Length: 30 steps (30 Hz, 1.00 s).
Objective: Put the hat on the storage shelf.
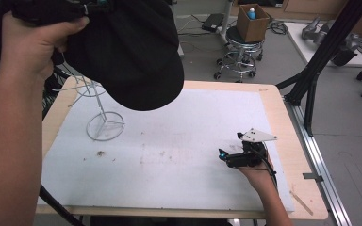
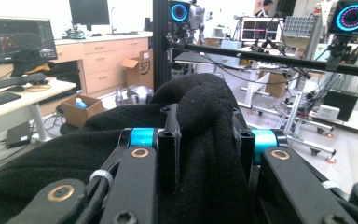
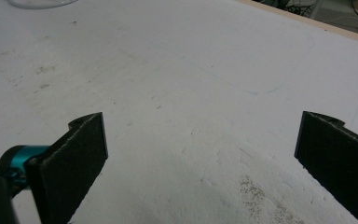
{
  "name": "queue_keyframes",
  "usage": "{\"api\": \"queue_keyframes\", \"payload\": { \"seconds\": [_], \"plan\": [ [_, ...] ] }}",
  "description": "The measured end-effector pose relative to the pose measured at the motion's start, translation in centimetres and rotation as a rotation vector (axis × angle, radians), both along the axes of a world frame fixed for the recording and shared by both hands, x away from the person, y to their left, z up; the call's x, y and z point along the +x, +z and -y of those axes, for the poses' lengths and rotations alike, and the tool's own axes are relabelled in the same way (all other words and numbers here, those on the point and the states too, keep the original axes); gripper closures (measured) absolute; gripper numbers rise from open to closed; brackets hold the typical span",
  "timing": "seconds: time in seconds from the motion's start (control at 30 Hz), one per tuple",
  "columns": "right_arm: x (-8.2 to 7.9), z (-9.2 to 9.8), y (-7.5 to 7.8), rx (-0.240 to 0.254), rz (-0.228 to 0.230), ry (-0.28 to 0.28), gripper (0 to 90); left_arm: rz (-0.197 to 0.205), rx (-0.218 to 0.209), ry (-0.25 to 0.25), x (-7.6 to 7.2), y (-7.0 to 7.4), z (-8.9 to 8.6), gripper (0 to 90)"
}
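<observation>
The black cap (image 1: pixel 127 52) hangs in the air at the far left of the scene, above the far left corner of the tabletop (image 1: pixel 283 122) and partly over the white wire stand (image 1: pixel 99 108), which it does not touch. The stand is upright on the white mat (image 1: pixel 179 155), with a round base ring near and a smaller upper ring beneath the cap's edge. Nothing rests on it.

The left gripper (image 2: pixel 207 140) has the cap. In the left gripper view its fingers (image 2: pixel 170 140) are clamped on a thick fold of the black fabric, which bulges up between and over them. In the high view the left hand (image 1: pixel 28 42) holds that gripper raised at the top left corner, with the cap drooping to its right.

Judging by this, picking up the cap is done, and the carry toward the stand looks well along (the cap is already almost over it). What remains would be lowering the crown onto the upper ring and letting go, if the stand is indeed where it belongs.

The right gripper (image 1: pixel 242 155) sits low on the near right part of the mat, well apart from the cap and stand. In the right gripper view its fingers (image 3: pixel 74 158) stand wide apart, with bare mat between them and nothing held.

Beyond the tabletop is a stool (image 1: pixel 240 47) carrying a cardboard box (image 1: pixel 252 21).
</observation>
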State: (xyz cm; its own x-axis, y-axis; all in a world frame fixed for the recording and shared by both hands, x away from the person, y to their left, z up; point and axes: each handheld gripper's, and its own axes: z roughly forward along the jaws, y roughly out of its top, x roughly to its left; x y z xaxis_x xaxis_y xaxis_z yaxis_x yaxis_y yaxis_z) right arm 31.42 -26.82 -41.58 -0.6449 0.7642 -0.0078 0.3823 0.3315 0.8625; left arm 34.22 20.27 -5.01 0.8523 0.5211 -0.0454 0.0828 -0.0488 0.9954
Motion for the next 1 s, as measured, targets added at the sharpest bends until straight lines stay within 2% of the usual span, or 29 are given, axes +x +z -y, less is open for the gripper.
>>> {"api": "queue_keyframes", "payload": {
  "seconds": [0.17, 0.23, 0.27, 0.33, 0.53, 0.9, 1.0],
  "plan": [
    [0.0, -0.1, -0.1, -0.006, -0.001, 0.0, 1.5, -0.002, 0.066, 0.03, -0.1, -0.3, -0.3, 70.8],
    [0.0, -0.2, -0.1, -0.007, -0.001, 0.003, 1.5, 0.0, 0.055, 0.034, -0.1, -0.8, -0.4, 70.8],
    [0.0, -0.2, -0.1, -0.01, 0.005, 0.006, 1.5, -0.009, 0.035, 0.028, 0.0, -1.3, -0.6, 70.8],
    [0.0, -0.2, -0.1, -0.013, 0.001, 0.007, 1.5, -0.023, 0.026, 0.02, 0.1, -2.1, -0.8, 70.8],
    [0.0, -0.3, -0.2, -0.013, -0.001, 0.008, 1.5, -0.035, 0.048, 0.027, 0.3, -4.1, -0.8, 70.8],
    [0.0, -0.5, -0.4, -0.019, -0.005, 0.013, 1.5, -0.017, 0.054, 0.023, -0.9, -5.8, -1.0, 70.2],
    [0.0, -0.5, -0.3, -0.019, -0.005, 0.015, 1.5, -0.019, 0.073, 0.032, -1.0, -6.6, -0.9, 70.1]
  ]
}}
